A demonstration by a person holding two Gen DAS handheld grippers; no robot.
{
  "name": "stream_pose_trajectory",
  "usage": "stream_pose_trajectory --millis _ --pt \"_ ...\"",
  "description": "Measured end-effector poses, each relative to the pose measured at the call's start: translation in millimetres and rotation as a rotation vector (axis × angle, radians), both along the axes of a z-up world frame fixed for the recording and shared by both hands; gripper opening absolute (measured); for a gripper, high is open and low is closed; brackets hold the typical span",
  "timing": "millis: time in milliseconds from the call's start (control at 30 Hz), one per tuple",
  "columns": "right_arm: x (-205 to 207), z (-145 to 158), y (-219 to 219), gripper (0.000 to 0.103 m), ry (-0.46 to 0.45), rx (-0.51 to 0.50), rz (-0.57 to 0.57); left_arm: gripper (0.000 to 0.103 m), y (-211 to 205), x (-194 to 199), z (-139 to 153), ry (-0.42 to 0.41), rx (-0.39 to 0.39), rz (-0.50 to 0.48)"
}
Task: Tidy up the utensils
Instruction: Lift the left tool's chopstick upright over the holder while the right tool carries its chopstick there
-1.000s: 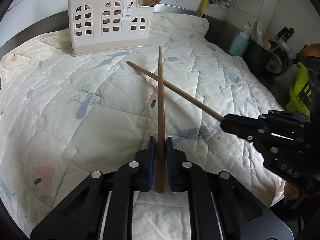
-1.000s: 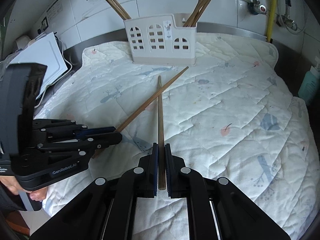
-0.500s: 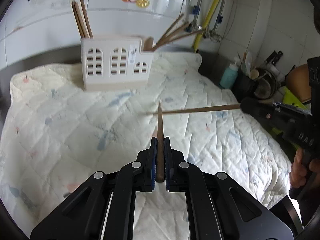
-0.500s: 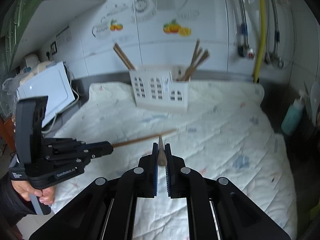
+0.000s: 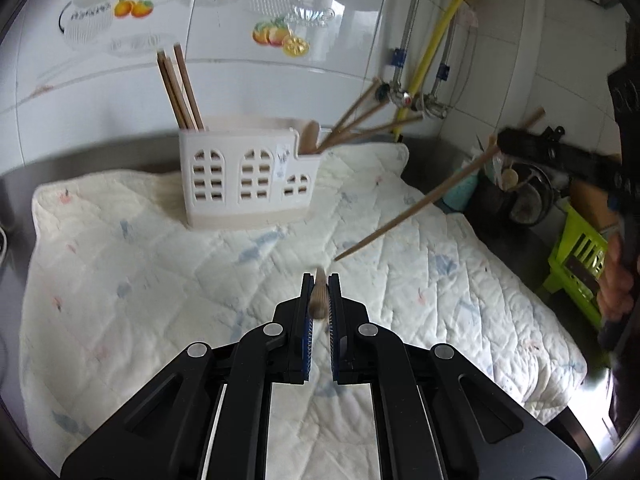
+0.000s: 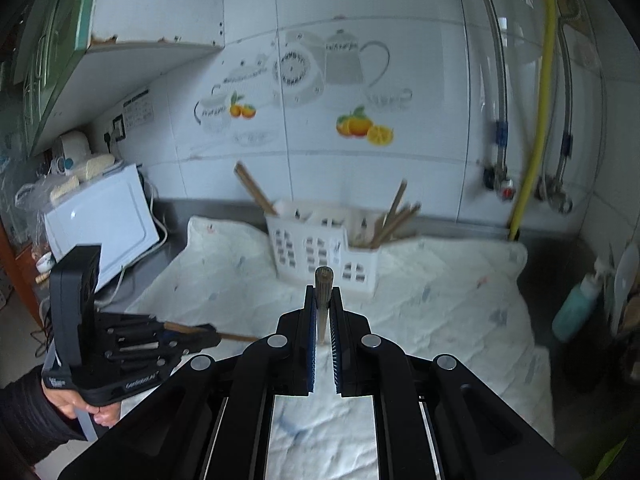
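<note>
Holding one wooden chopstick each: left gripper [image 5: 319, 294], jaws clamped on its chopstick [image 5: 319, 300]; right gripper [image 6: 322, 308], jaws clamped on a second chopstick [image 6: 323, 286]. Both are lifted clear of the quilted cloth [image 5: 140, 280] covering the counter. White utensil holder [image 5: 244, 176] stands at the far side of the cloth, more chopsticks upright at its left end [image 5: 178, 88] and right end [image 5: 360, 120].
</note>
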State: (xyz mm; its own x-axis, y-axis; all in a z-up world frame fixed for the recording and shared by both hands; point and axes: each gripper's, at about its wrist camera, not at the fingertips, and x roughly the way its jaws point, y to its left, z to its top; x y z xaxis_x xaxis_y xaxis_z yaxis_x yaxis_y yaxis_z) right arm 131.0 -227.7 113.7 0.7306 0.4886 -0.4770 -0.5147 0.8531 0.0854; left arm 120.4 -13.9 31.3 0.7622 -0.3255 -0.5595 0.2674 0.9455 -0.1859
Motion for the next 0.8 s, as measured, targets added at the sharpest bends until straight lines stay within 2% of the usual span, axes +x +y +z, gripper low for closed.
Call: stream_pose_trajectory --millis 267,400,533,800 --pt "44 57 10 0.006 -0.081 0.004 -0.028 0.005 12 21 33 -0.047 0.029 0.011" --pt "71 72 18 0.006 -0.091 -0.003 -0.055 0.005 16 32 53 -0.085 0.047 0.019" --pt "95 72 27 0.006 -0.079 -0.016 -0.062 0.005 21 41 74 -0.126 0.051 0.029" --pt "132 50 48 0.006 -0.016 -0.076 -0.052 0.005 25 63 134 -0.249 0.074 0.064"
